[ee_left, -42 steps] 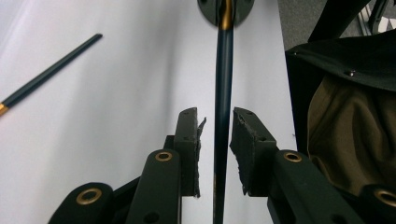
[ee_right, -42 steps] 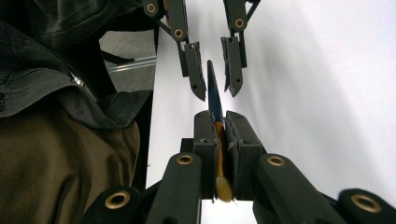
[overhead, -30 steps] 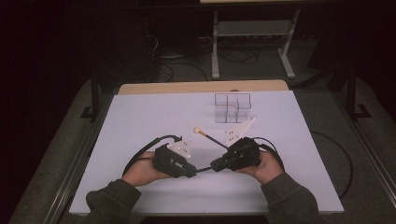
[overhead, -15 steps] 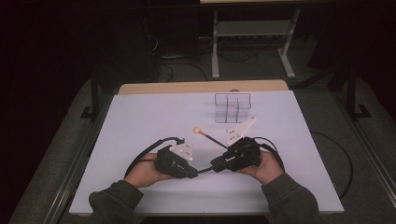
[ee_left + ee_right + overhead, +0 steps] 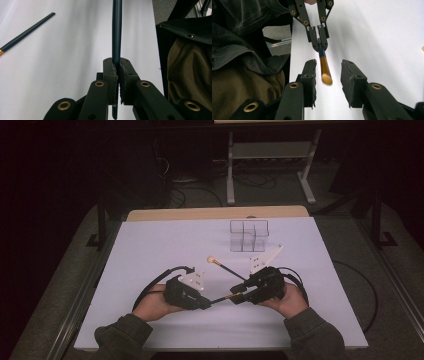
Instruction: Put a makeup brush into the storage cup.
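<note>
My left gripper point(image 5: 206, 303) point(image 5: 116, 62) is shut on the dark blue handle of a makeup brush point(image 5: 116, 35). The brush point(image 5: 226, 298) runs rightward to my right gripper point(image 5: 238, 297). In the right gripper view the brush's gold ferrule and tan bristle tip point(image 5: 325, 73) hang between the open jaws of my right gripper point(image 5: 328, 67), touching neither. The left gripper point(image 5: 318, 45) shows beyond, clamped on the handle. A second brush point(image 5: 226, 268) with a round tan head lies on the white table point(image 5: 150, 250) just behind the grippers; its dark handle point(image 5: 27, 31) appears in the left gripper view.
A clear acrylic organizer point(image 5: 248, 236) with several compartments stands at the table's back right. A thin white strip point(image 5: 267, 256) lies in front of it. Cables loop from both grippers. The person's sleeves are at the front edge.
</note>
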The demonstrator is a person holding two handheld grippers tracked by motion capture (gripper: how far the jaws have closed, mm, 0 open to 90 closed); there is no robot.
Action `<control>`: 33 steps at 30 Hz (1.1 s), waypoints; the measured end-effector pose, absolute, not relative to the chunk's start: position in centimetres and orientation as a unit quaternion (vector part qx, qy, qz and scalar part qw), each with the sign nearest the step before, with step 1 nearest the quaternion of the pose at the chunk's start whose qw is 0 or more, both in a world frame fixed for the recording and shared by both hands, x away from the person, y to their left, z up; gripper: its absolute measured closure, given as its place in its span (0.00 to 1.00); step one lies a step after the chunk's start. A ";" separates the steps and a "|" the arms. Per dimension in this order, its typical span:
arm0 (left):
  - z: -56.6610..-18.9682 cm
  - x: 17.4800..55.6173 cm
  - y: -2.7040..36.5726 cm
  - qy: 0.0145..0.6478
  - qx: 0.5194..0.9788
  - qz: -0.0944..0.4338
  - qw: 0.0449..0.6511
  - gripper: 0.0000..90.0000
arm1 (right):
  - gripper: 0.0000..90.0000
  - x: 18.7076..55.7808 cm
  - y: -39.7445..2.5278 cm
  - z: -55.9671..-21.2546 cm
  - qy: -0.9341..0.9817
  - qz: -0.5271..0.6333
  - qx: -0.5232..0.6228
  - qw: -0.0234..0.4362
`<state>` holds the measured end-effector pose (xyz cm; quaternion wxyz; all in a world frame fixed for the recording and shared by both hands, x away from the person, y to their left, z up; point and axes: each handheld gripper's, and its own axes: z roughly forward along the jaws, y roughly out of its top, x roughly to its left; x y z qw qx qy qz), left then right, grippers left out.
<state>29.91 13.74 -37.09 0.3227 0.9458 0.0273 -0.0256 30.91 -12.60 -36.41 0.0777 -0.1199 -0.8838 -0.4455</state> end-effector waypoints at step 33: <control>-37.4 30.1 13.3 0.044 0.933 -0.028 0.355 0.82 | 0.92 31.1 -12.2 -36.5 -0.867 -0.479 -0.101 0.091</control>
